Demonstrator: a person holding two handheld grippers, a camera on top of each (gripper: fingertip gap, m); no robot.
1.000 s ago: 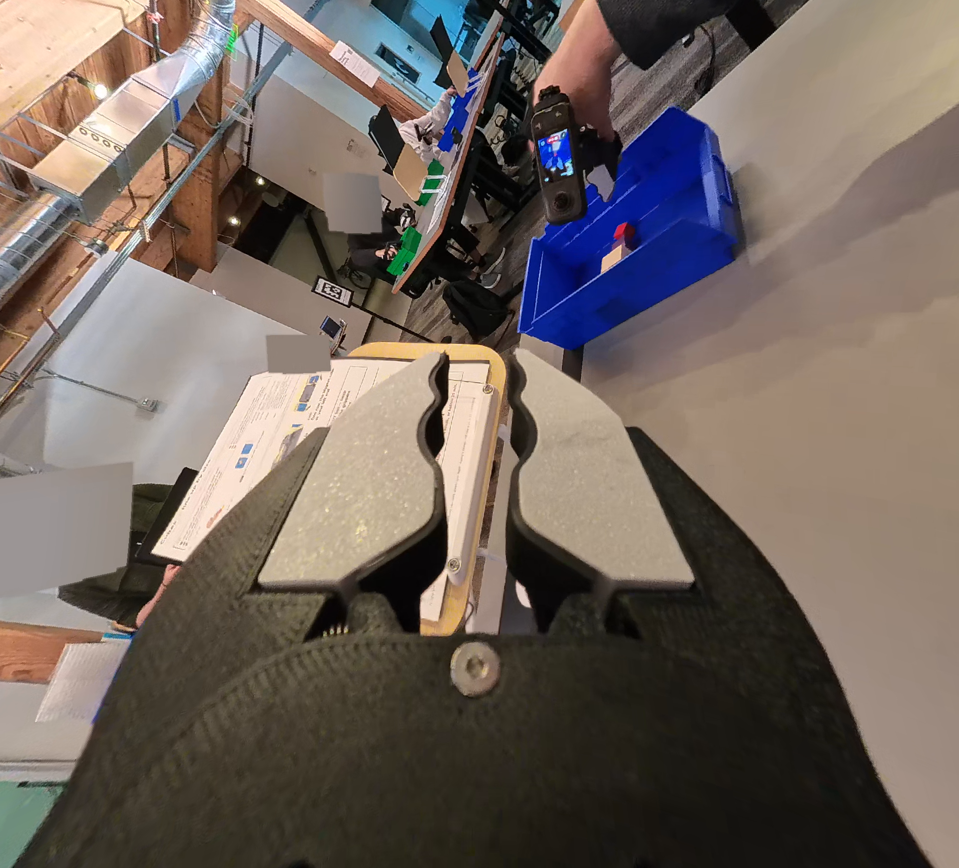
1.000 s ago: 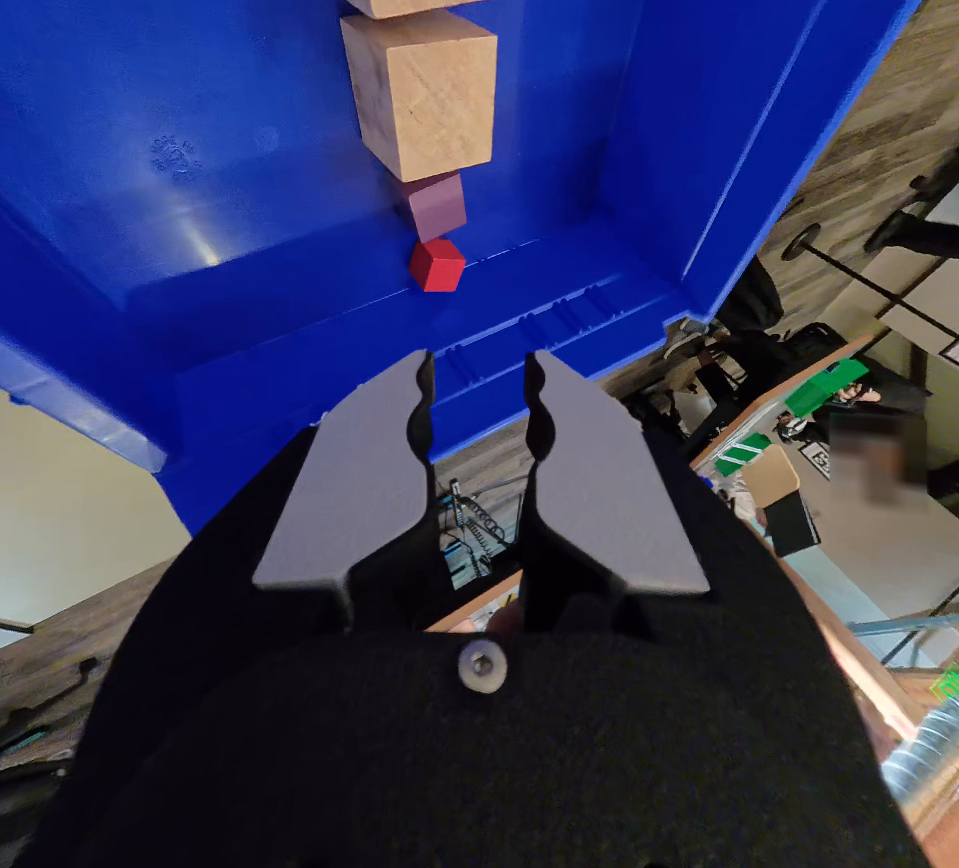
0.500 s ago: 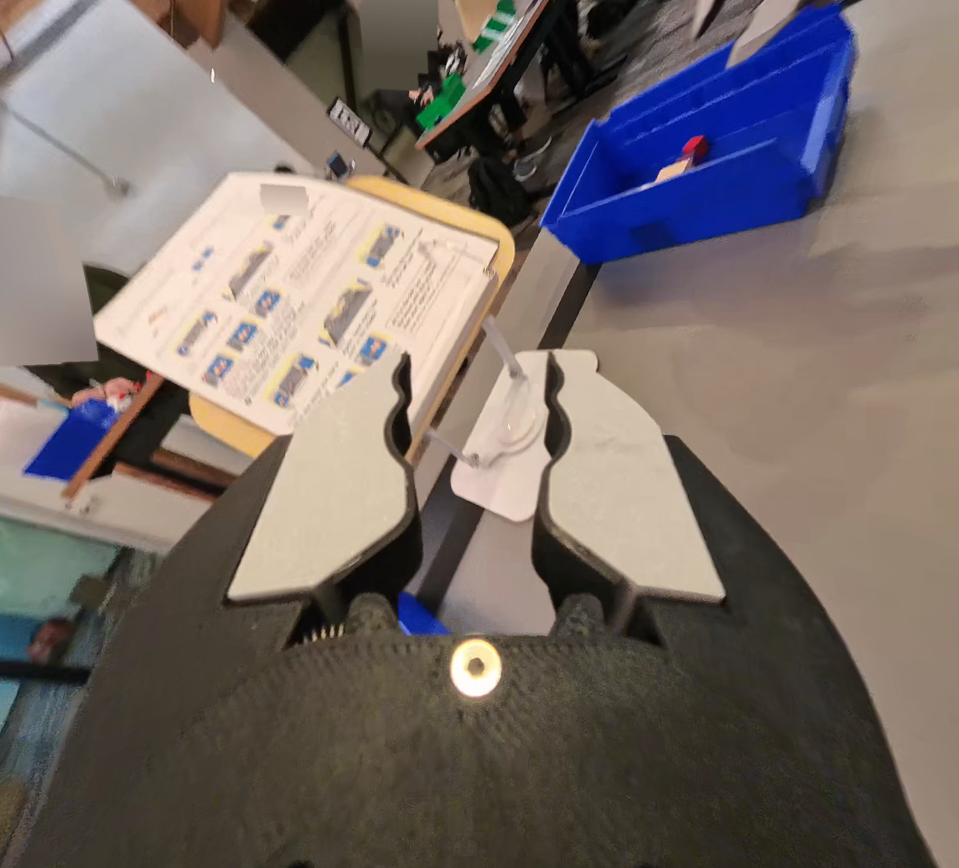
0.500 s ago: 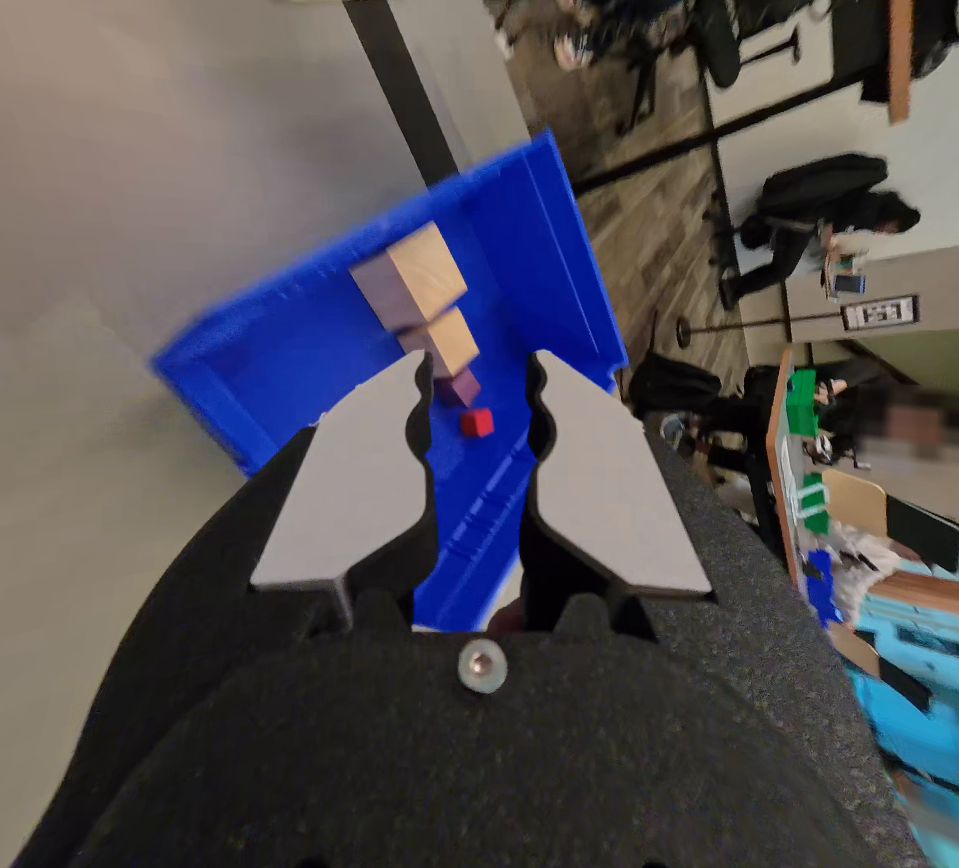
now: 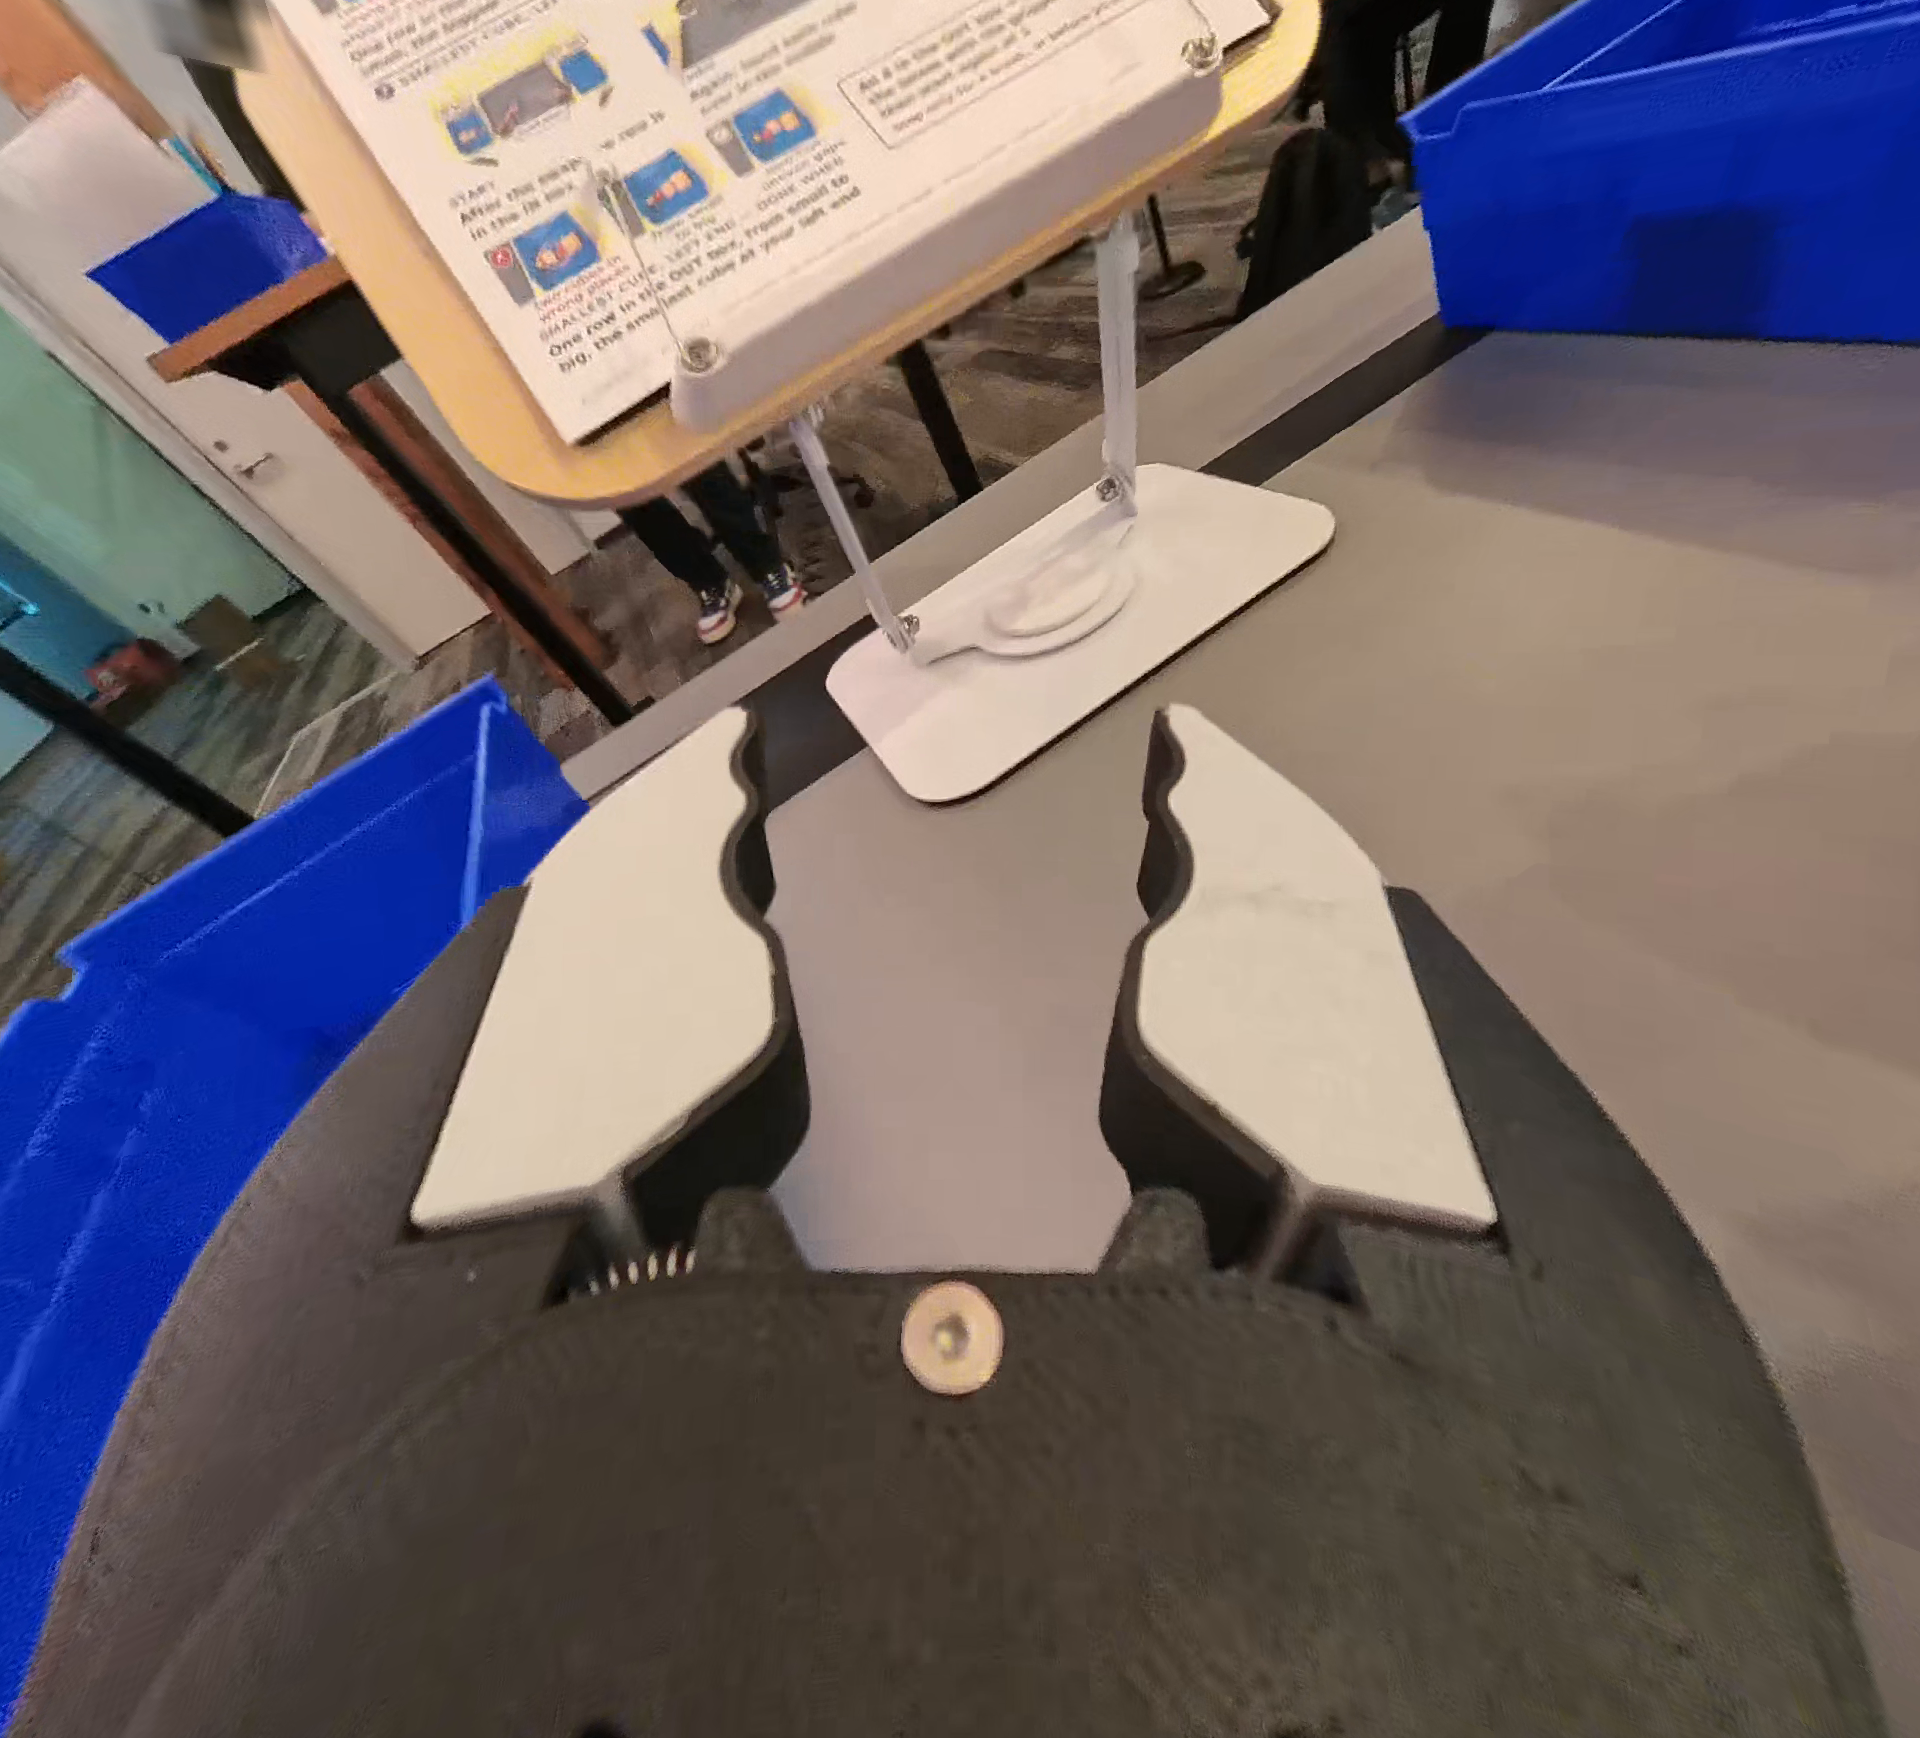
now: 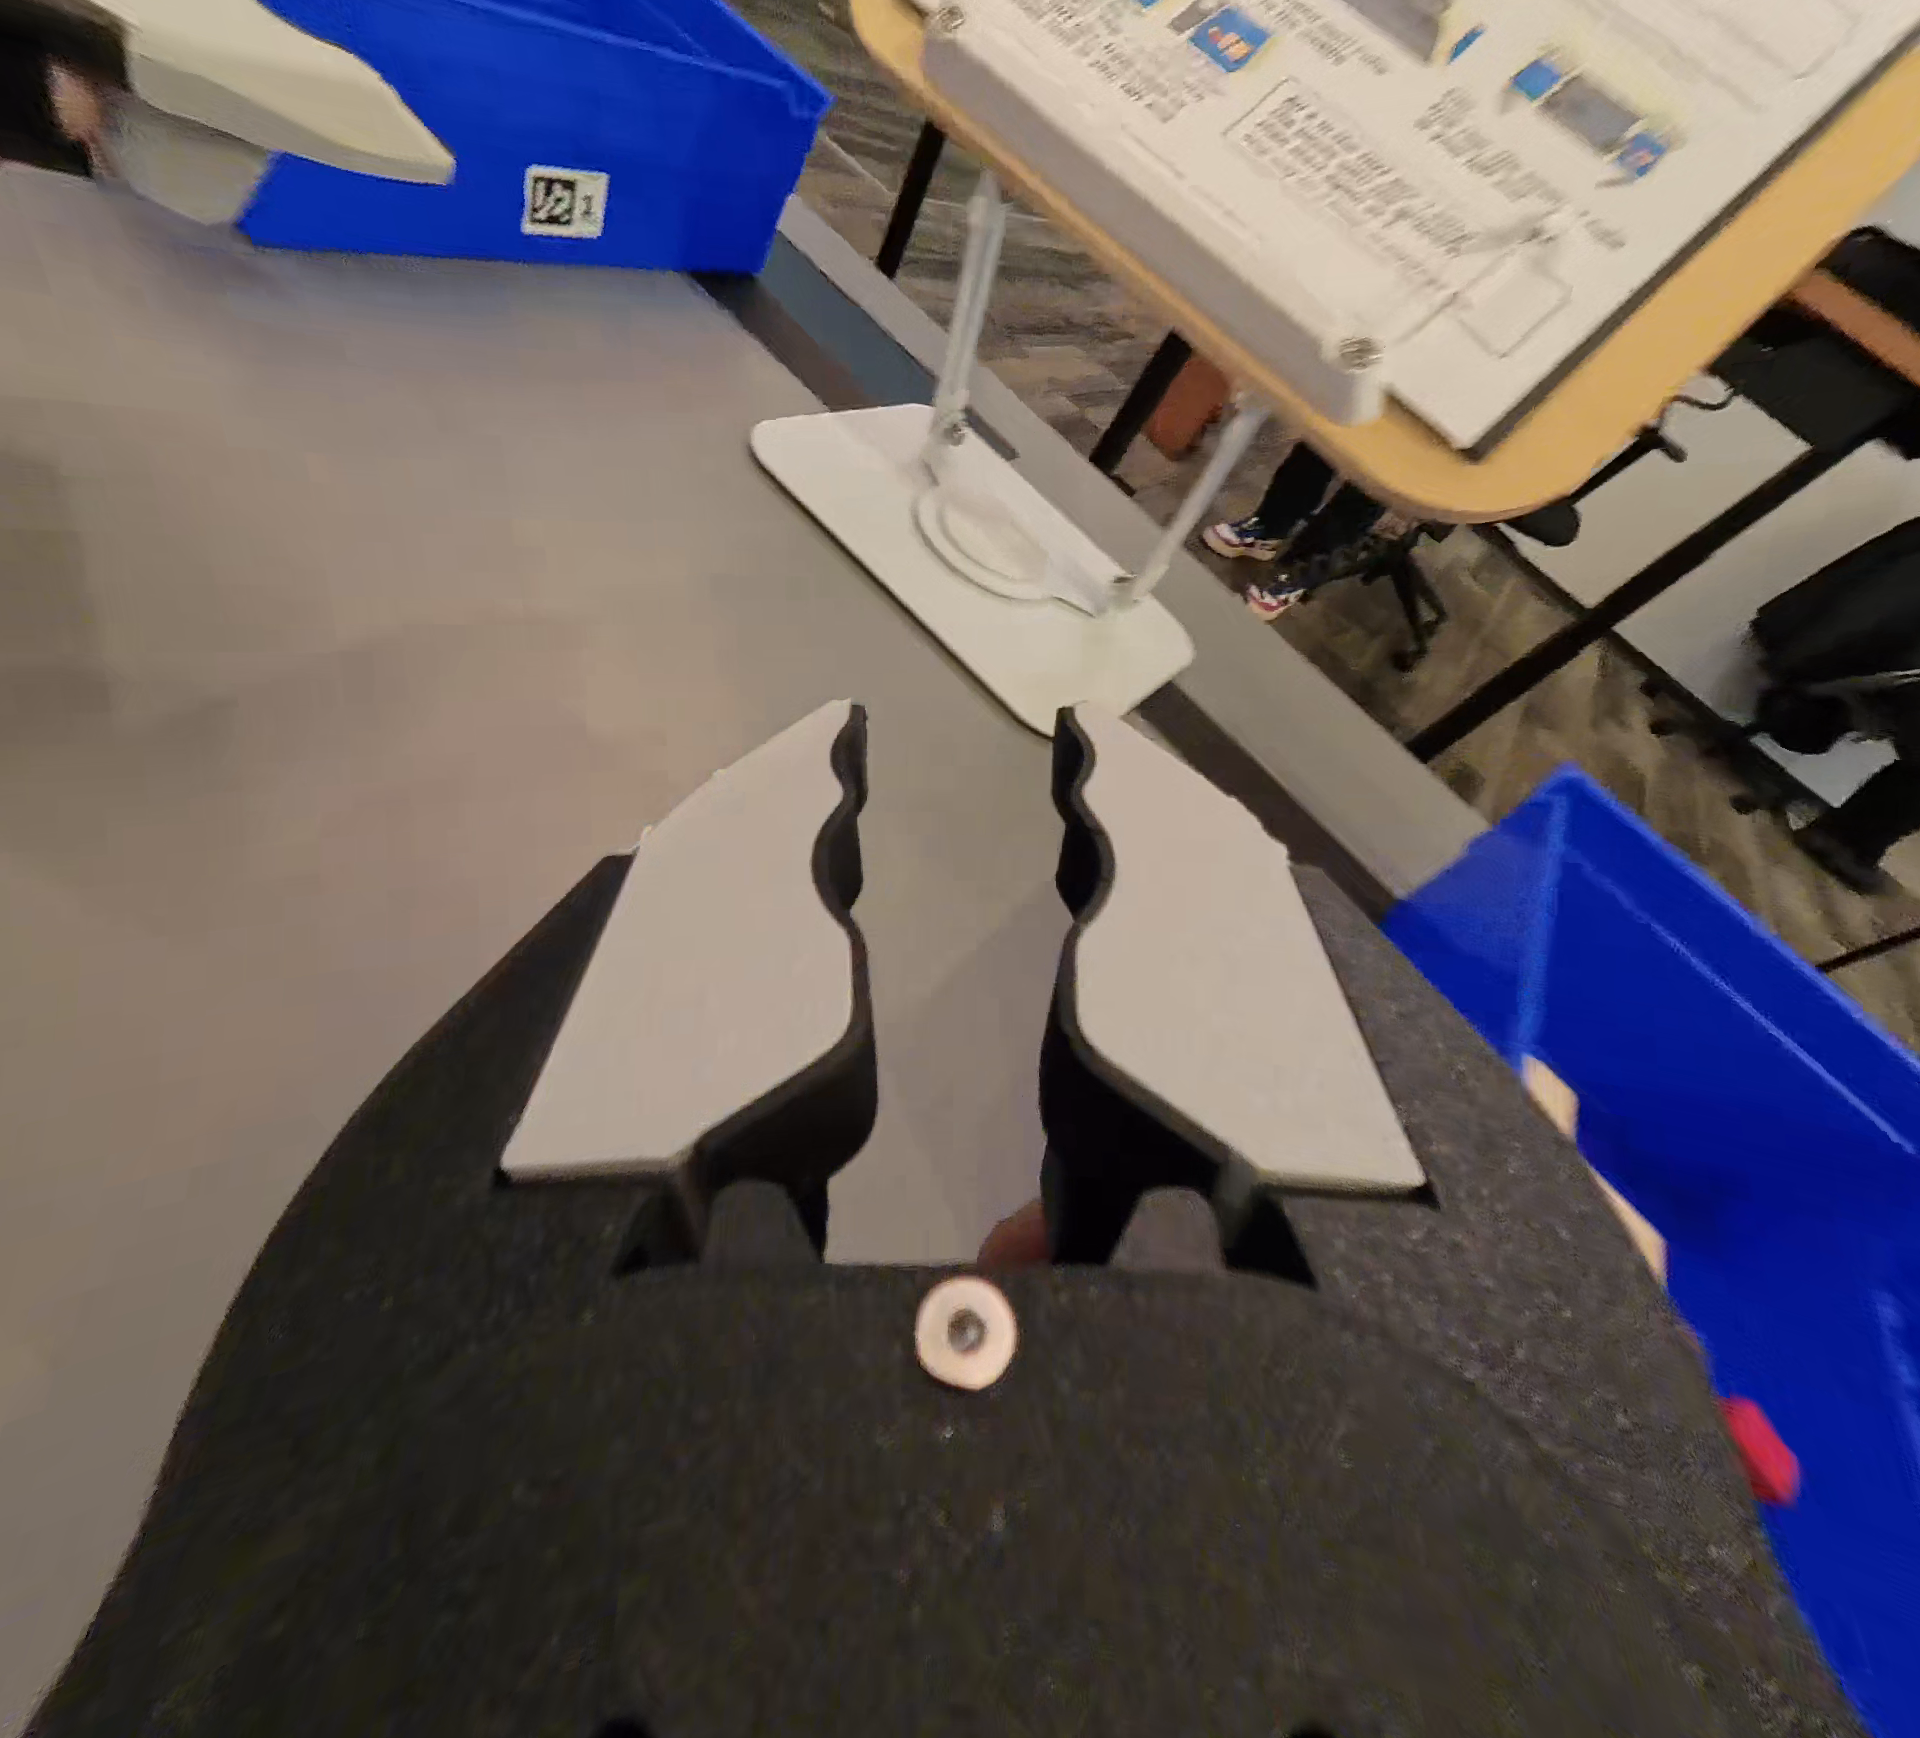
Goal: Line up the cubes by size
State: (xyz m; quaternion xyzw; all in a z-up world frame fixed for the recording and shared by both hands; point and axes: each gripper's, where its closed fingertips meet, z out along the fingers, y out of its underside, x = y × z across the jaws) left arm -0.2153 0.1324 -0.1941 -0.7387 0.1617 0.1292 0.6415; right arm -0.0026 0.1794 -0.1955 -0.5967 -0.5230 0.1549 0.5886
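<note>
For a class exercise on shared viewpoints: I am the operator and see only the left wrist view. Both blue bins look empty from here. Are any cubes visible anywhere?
Observer: Yes. In the right wrist view, a red cube shows inside the right blue bin.
Operator: Any others there?
Observer: A pale wooden edge peeks out beside the tongs' body; I cannot tell which cube.
Operator: Are the right tongs carrying anything?
Observer: No. The right tongs stand apart over the bare grey table.

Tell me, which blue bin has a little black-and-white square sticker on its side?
The far-left blue bin behind the left gripper; the bin at right shows none.
</note>
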